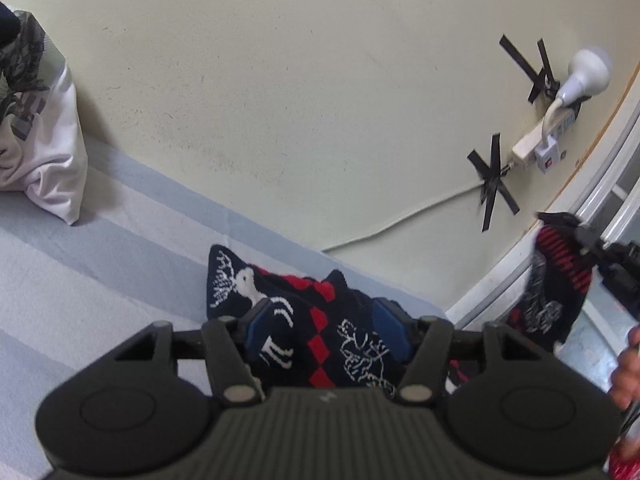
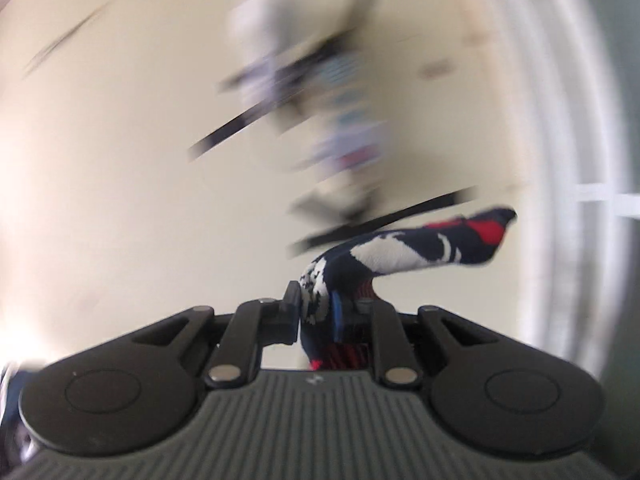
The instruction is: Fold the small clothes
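Note:
A small navy garment [image 1: 320, 320] with red diamonds and white reindeer lies bunched between my left gripper's [image 1: 326, 320] blue pads, which are shut on it above the striped bed sheet [image 1: 80, 280]. My right gripper [image 2: 316, 312] is shut on another part of the same patterned knit [image 2: 400, 252], whose end sticks out to the right. In the left wrist view the right gripper [image 1: 592, 252] shows at the right edge, holding up a hanging piece of the knit [image 1: 552, 292]. The right wrist view is heavily blurred.
A cream wall [image 1: 300, 100] rises behind the bed. A power strip with plugs [image 1: 552, 136] and black tape crosses is fixed to it at right. A white pillow with patterned cloth [image 1: 36, 128] stands at left. A white frame [image 1: 608, 176] runs along the right edge.

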`<act>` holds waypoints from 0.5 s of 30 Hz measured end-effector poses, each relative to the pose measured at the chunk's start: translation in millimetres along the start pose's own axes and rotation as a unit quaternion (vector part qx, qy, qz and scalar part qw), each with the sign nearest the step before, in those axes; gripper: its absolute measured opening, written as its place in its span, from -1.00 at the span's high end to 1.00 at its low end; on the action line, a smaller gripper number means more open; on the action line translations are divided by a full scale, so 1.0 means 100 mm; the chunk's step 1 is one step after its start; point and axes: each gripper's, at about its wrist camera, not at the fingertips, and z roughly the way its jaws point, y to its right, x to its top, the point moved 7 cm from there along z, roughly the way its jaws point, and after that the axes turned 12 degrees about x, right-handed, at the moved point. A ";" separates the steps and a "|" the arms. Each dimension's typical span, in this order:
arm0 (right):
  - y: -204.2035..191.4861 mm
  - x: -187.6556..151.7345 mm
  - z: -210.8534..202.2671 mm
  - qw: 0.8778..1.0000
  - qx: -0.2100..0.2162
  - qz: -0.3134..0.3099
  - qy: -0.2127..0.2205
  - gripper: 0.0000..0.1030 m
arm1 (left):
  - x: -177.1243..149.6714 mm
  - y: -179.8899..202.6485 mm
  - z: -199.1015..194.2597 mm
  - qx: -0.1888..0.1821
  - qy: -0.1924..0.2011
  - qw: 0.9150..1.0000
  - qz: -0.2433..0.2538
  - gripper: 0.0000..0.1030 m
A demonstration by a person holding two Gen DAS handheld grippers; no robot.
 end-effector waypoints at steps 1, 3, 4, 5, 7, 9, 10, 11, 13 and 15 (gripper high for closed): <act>-0.28 -0.24 0.21 0.998 0.046 -0.019 -0.044 0.48 | 0.04 -0.03 -0.03 -0.002 0.005 1.000 -0.005 -0.18; -0.78 -0.88 0.51 0.977 0.135 -0.056 -0.153 0.30 | 0.09 -0.08 -0.04 0.005 0.012 1.000 -0.007 -0.19; -0.95 -1.23 0.59 0.961 0.161 -0.071 -0.212 0.16 | 0.09 -0.09 -0.03 0.007 0.011 1.000 -0.008 -0.19; -1.04 -1.54 0.62 0.947 0.174 -0.083 -0.257 0.15 | 0.09 -0.10 -0.02 0.008 0.007 1.000 -0.009 -0.19; -1.06 -1.89 0.51 0.937 0.168 -0.102 -0.290 0.15 | 0.06 -0.09 0.04 0.007 -0.006 1.000 -0.010 -0.19; -0.82 -1.84 0.38 0.949 0.143 -0.069 -0.271 0.13 | 0.03 -0.08 0.10 0.018 -0.015 1.000 -0.005 -0.19; -0.61 -1.72 0.32 0.960 0.122 -0.033 -0.250 0.02 | 0.02 -0.08 0.12 0.022 -0.020 1.000 -0.005 -0.19; -0.39 -1.60 0.23 0.970 0.096 0.002 -0.224 -0.14 | 0.01 -0.10 0.15 0.024 -0.025 0.999 -0.008 -0.19; 0.10 -1.41 0.04 0.983 0.016 0.049 -0.176 -0.50 | 0.00 -0.12 0.19 0.027 -0.031 0.999 -0.016 -0.19; 0.54 -1.29 0.02 0.984 -0.072 0.066 -0.152 -0.77 | 0.00 -0.15 0.21 0.032 -0.029 0.999 -0.021 -0.19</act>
